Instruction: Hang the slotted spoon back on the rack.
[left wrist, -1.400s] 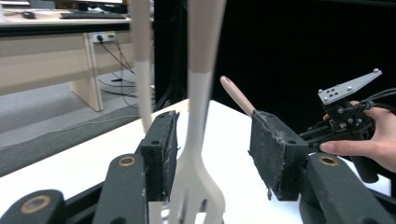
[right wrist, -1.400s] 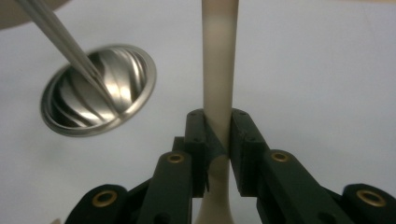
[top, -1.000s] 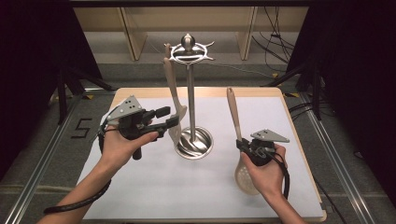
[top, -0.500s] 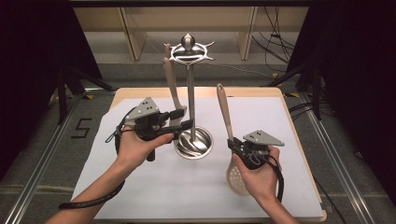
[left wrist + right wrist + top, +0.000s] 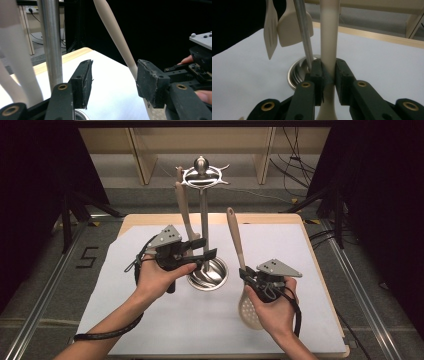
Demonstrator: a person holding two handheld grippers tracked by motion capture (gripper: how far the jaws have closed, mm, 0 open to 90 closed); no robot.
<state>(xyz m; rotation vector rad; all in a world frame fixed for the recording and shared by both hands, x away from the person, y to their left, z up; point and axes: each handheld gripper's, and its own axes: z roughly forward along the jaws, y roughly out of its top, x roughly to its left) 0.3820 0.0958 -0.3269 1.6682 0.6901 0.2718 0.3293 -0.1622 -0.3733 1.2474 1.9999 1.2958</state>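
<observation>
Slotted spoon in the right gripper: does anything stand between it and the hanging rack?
Partly. The right gripper is clamped on the slotted spoon, upright beside the rack. The left gripper sits open at the rack's pole, near that path. Two utensils already hang there.

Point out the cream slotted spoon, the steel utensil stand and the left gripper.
Cream slotted spoon [image 5: 235,237], high view, on its handle above the right gripper's jaws.
Steel utensil stand [image 5: 204,215], high view, on its upright pole.
Left gripper [image 5: 112,83], left gripper view, midway between its open fingertips.
</observation>
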